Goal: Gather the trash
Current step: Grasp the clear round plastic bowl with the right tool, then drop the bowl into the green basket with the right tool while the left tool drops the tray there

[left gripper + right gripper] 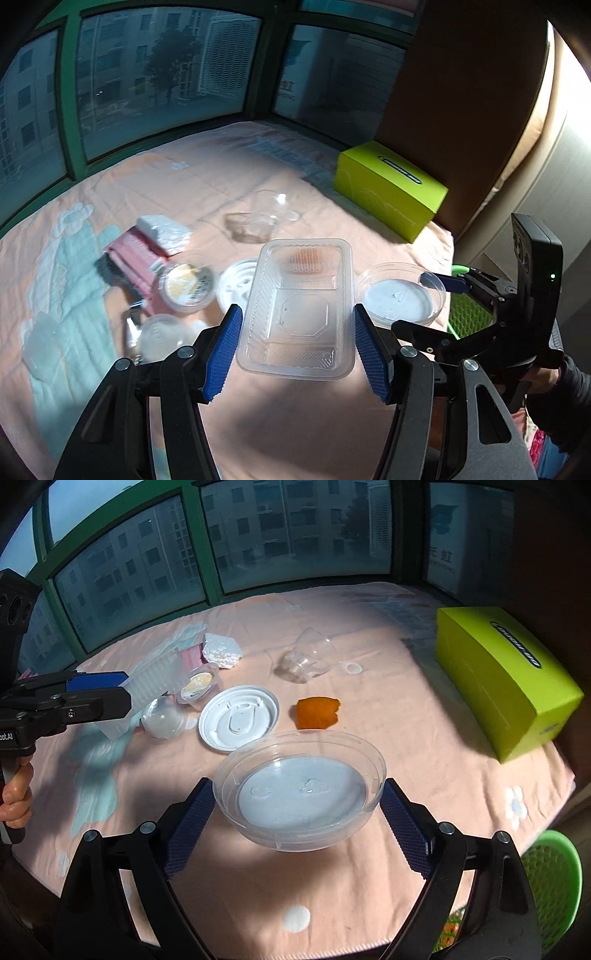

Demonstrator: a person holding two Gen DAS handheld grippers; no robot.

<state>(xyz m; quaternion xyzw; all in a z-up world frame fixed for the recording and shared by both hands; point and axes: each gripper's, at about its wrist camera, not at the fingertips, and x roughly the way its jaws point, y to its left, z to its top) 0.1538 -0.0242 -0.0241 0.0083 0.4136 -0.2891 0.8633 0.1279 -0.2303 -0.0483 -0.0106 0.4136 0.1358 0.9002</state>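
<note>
My left gripper (297,343) is shut on a clear rectangular plastic tray (297,310) and holds it above the pink tablecloth; it also shows in the right wrist view (155,681). My right gripper (297,823) is shut on a clear round plastic bowl (301,794), also held above the table, and seen in the left wrist view (400,293). On the cloth lie a white round lid (238,718), an orange peel (317,712), a crumpled clear cup (308,661), a small sauce cup (199,685), a clear dome lid (162,720), white foam (221,650) and a pink packet (133,258).
A lime-green tissue box (506,679) stands at the table's right side. A green mesh basket (550,882) sits below the table's right edge. Windows with green frames (199,542) run behind the table. A small white ring (352,668) lies near the crumpled cup.
</note>
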